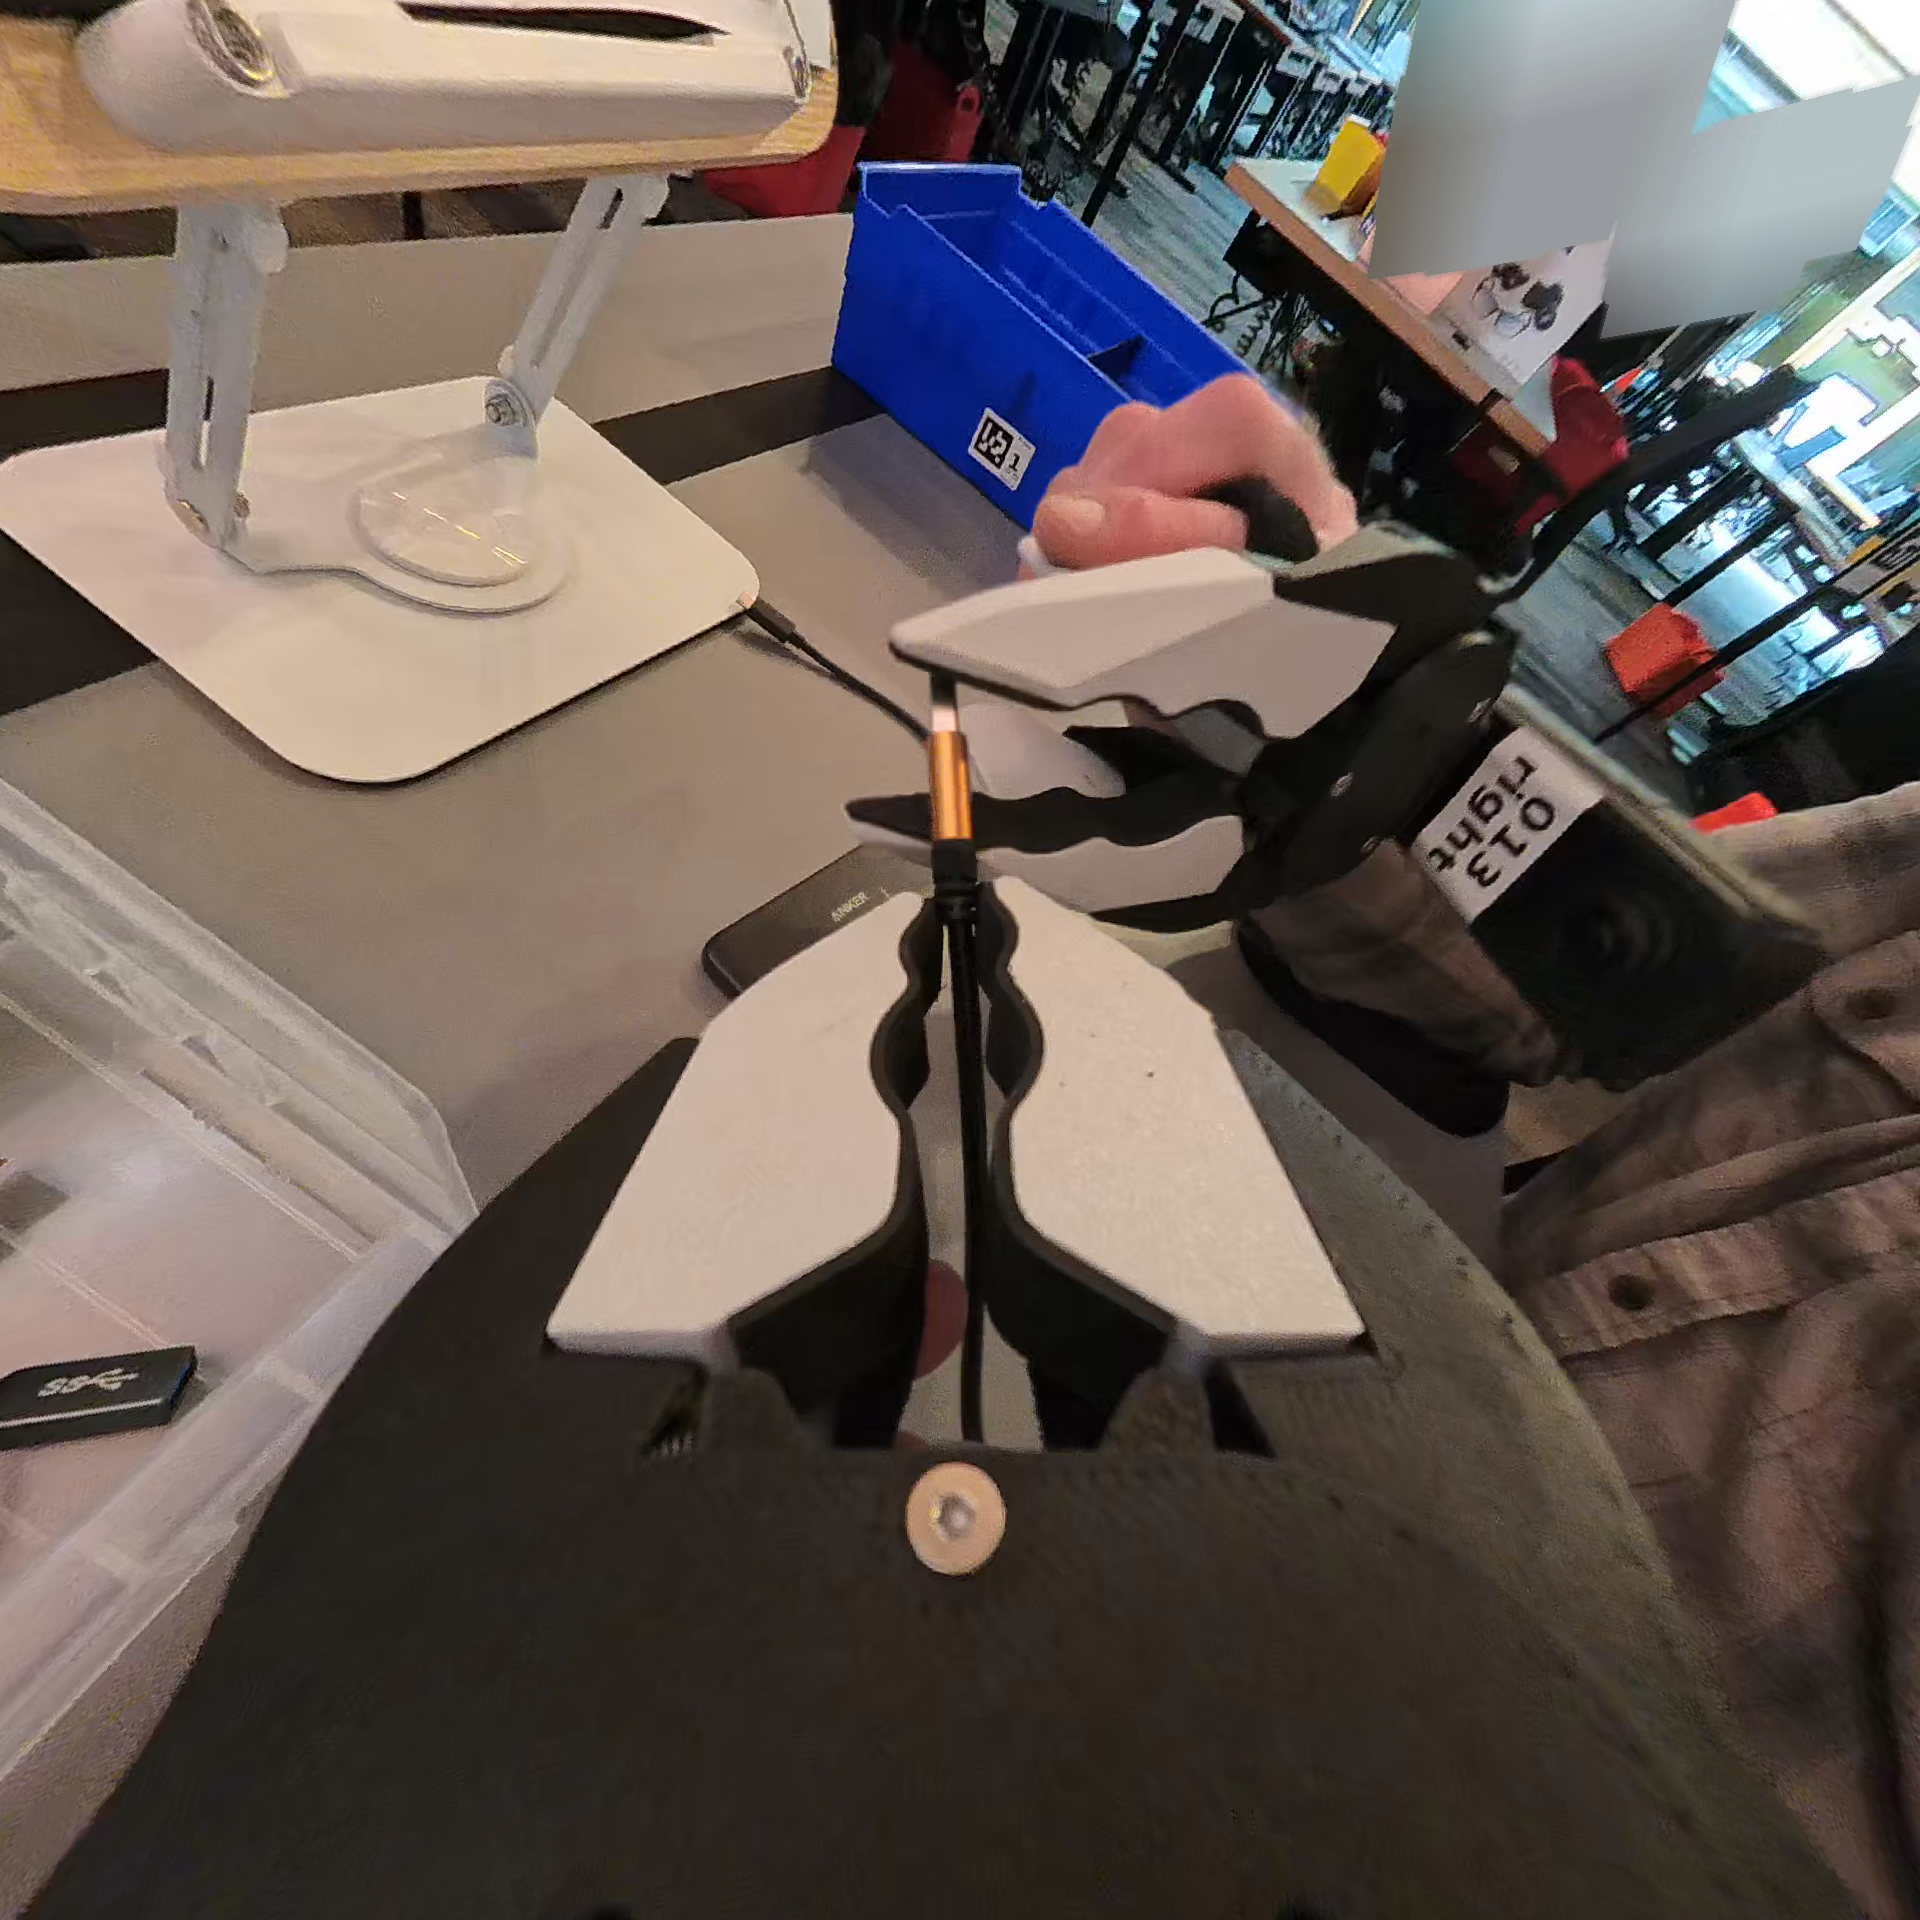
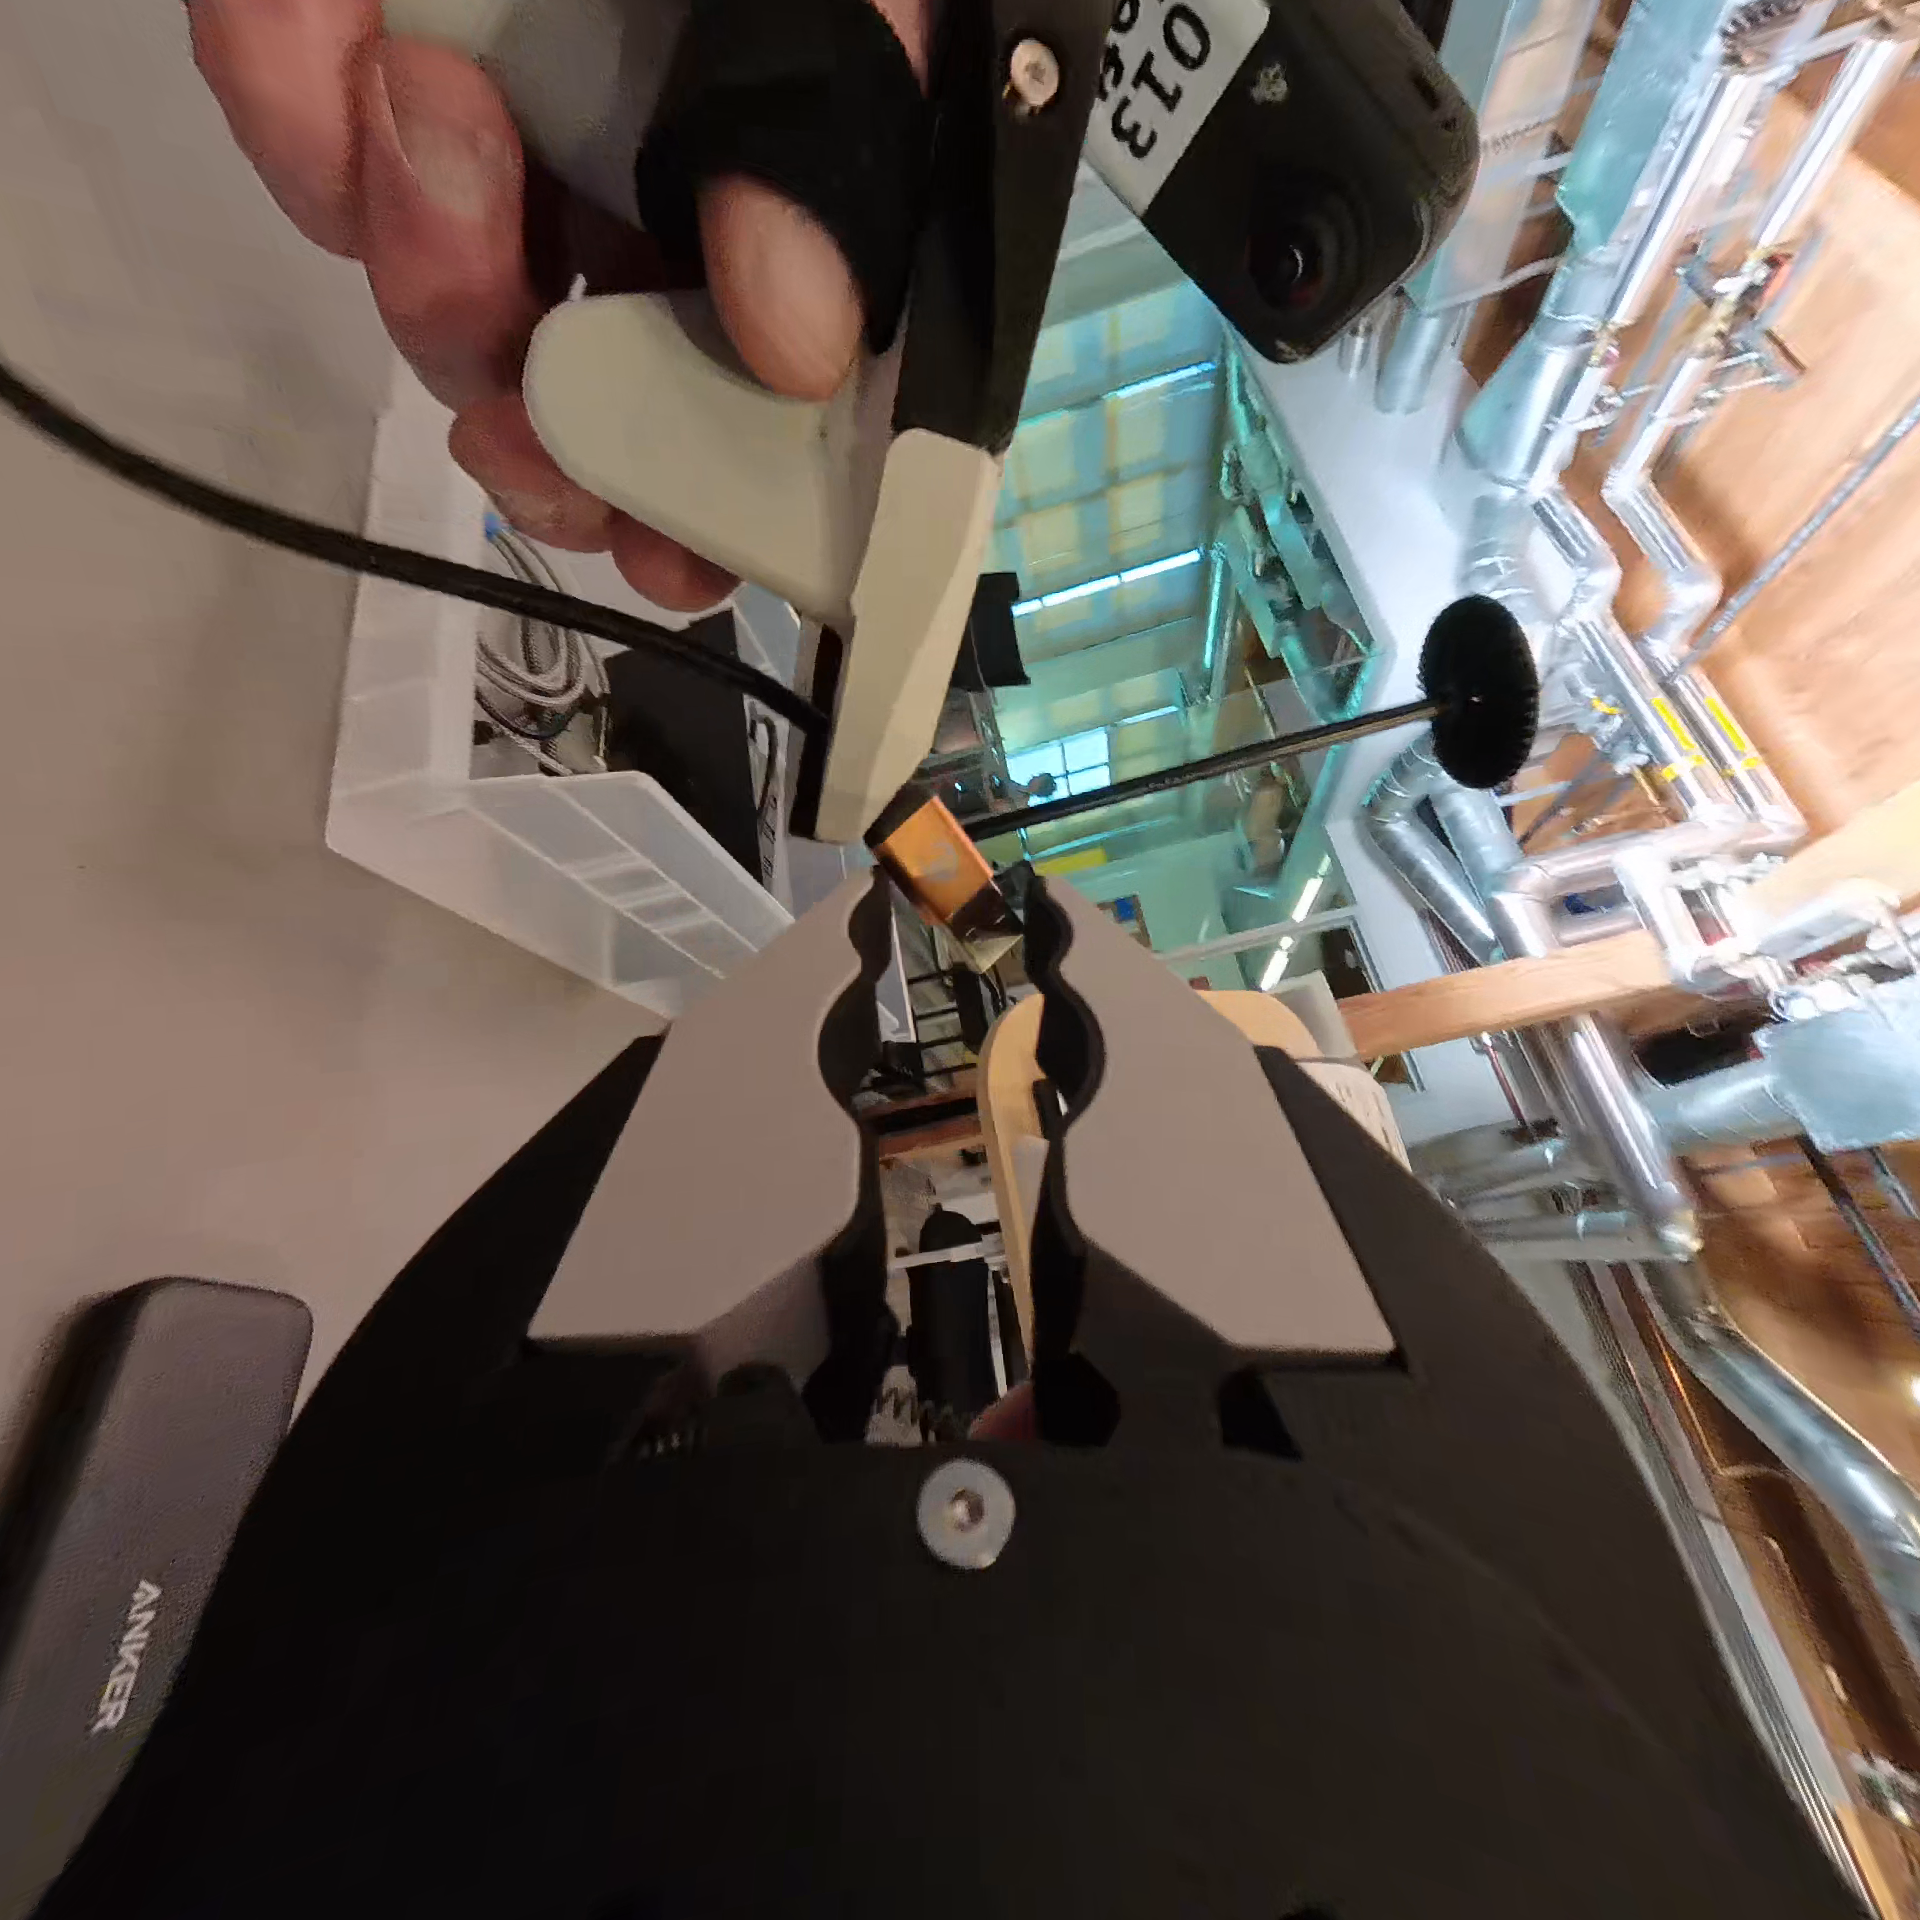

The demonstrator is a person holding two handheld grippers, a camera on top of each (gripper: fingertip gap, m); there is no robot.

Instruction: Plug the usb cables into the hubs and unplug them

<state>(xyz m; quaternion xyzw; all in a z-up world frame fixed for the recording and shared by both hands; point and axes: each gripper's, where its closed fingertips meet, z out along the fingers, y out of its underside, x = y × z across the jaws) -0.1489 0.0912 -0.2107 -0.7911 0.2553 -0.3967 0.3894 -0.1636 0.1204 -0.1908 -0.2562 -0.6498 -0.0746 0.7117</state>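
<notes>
Left gripper (image 1: 953, 914) clenched on limp black cable (image 1: 971, 1195), stiff orange plug (image 1: 950, 784) just past its jaws; right gripper (image 2: 951, 894) parted around plug, best hold.

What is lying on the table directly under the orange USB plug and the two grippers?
A black hub lies flat on the grey table, below the orange USB plug. The left gripper covers most of it, hiding its ports.

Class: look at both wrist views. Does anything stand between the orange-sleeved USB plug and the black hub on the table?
Yes. The right gripper brackets the USB plug, its lower finger lying between plug and hub. The left gripper pinches the cable just behind the plug.
</notes>
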